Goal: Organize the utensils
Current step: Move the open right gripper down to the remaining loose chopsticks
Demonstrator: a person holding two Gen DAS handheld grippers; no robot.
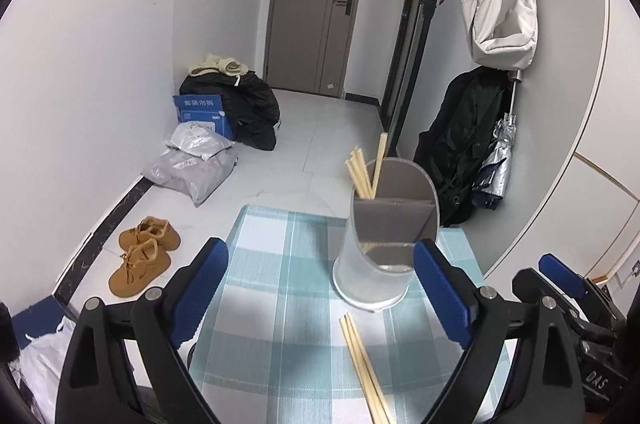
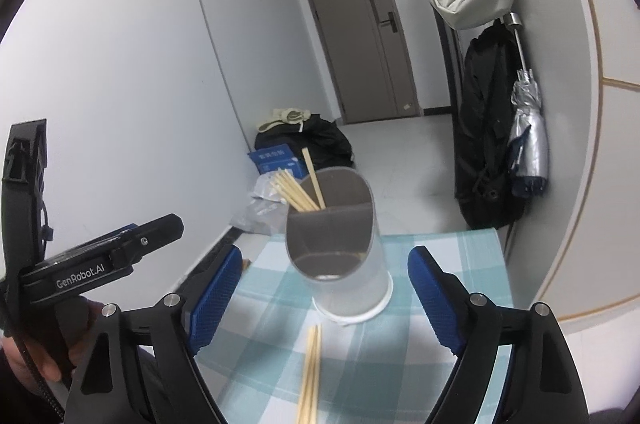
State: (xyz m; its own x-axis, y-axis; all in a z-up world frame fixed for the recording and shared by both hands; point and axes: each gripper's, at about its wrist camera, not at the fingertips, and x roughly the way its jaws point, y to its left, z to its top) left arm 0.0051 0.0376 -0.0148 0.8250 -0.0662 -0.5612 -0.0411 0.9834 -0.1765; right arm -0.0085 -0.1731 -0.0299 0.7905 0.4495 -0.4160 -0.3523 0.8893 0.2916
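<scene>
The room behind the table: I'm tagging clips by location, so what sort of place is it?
Likely a home entryway: a grey entry door, tan shoes on the floor, and a coat and white bag hanging up.

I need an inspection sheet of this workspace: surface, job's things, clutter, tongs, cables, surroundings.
Surface: teal-and-white checked tablecloth on a small table.
Job's things: translucent plastic utensil holder with grey dividers standing upright, wooden chopsticks in its far compartment; loose wooden chopsticks lying on the cloth in front of it.
Clutter: nothing seen on the table.
Tongs: left tongs open, empty; right tongs open, empty.
Cables: black cable at the left hand.
Surroundings: tan shoes, grey parcel bags, grey door, white hanging bag.
</scene>
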